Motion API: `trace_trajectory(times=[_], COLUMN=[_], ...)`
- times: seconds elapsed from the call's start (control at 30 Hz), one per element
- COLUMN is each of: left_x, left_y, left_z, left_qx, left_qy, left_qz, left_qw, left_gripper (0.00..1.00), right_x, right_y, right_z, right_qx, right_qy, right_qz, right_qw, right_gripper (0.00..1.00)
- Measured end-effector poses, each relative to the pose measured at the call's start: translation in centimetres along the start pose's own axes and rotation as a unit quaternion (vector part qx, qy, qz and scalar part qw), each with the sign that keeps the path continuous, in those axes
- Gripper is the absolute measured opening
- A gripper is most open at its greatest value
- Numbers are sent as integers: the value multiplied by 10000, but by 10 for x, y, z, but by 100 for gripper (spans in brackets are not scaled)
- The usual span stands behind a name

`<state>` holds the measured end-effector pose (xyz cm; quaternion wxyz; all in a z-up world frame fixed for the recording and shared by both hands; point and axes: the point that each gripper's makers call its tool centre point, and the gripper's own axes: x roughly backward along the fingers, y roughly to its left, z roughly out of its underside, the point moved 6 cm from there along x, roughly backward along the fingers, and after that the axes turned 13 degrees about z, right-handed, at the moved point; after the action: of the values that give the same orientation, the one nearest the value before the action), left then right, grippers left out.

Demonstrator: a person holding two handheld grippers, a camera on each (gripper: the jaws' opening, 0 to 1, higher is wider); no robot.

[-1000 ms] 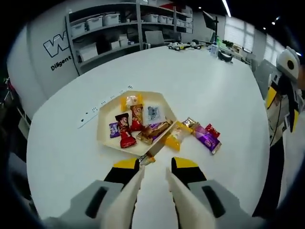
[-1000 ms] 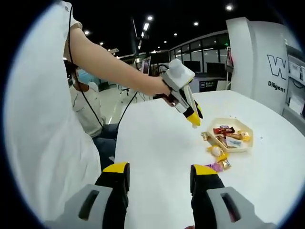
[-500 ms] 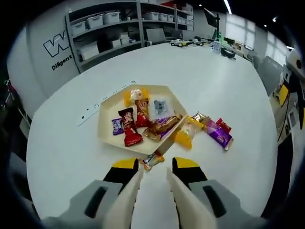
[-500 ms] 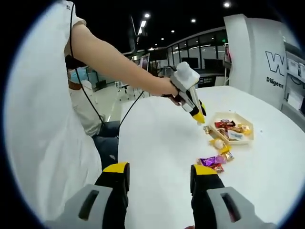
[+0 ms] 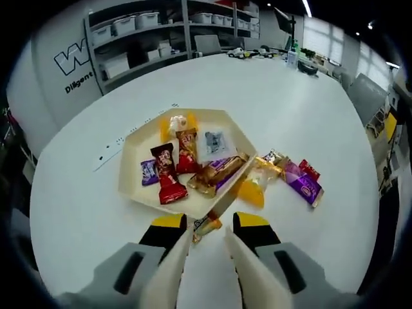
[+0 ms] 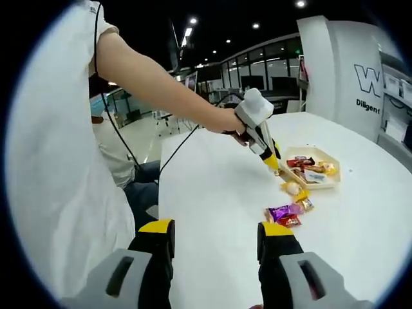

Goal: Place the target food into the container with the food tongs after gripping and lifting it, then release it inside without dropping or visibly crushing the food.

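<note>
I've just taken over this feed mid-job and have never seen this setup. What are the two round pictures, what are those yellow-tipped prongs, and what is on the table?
There is no robot here: a person holds a hand-held gripper in each hand, and a fisheye camera rides on each one, looking along its two jaws. In the left gripper view, the left hand-held gripper has its jaws parted over a small wrapped snack lying just outside the tray. The cream tray on the white table holds several wrapped snacks; a yellow snack and a purple packet lie beside it. In the right gripper view, the right hand-held gripper is open, holds nothing and sits far back, watching the person's arm reach toward the tray. Nothing is gripped yet.
</note>
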<state>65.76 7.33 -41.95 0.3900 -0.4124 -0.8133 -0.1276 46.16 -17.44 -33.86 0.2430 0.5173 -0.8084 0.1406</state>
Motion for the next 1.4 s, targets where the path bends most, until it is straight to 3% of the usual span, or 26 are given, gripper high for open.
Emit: trace_trajectory(times=[0.27,0.4,1.0,1.07,1.4], left_x=[1,-1,-11,-11,-8], left_y=[5,9,11,8,-4], left_z=[5,3,8,9,13], left_qx=[151,281,403,514,326], left_qy=[84,-10,178,166,295], left_qz=[-10,-3,8,100,178], left_qw=[9998,9996,9990,9985,9989], left_gripper=[26,26,26,24,20], right_x=[0,-1,1,1,3], right_y=[-1,-2,-5,-4,-4], right_z=[-1,-1,0,-1,-3], right_qx=[-26,-43,-80,-79,-46], right_qy=[18,10,32,34,-13], right_qz=[18,42,85,80,74], right_qw=[10000,10000,9999,9999,10000], right_gripper=[48,48,48,48,48])
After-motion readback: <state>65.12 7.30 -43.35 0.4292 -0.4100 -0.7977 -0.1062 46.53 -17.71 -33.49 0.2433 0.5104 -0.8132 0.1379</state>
